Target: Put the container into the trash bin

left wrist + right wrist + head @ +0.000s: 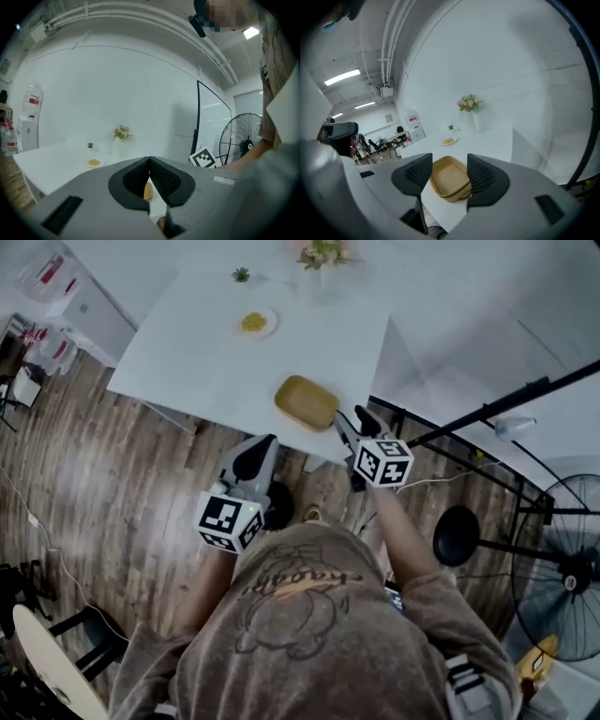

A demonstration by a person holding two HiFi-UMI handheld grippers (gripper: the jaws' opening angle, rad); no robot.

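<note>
- The container [306, 402] is a shallow tan tray with rounded corners. It lies empty on the white table [187, 352], close to the table's near right corner.
- My right gripper [356, 420] points at the tray from the near right, its tips just beside the tray's right rim.
- Its jaws stand wide apart. In the right gripper view the tray shows in the gap between the two black ribbed pads, and neither pad presses on it, so this gripper has hold of nothing.
- My left gripper [255, 457] is to the left of the right one and nearer to me, over the wooden floor [103, 474] just off the table's near edge.
- Its jaws are closed tip to tip with nothing caught between them (a sliver of the tan tray shows through the slot behind the pads, well beyond them).
- Farther along the table sits a small white plate [255, 323] with something yellow on it.
- Beyond the plate, a tiny green plant [241, 275] and a vase of pale flowers [322, 253] stand near the far edge, the vase to the right.
- Off to the right of the table, a black standing fan [567, 570] stands on the floor.
</note>
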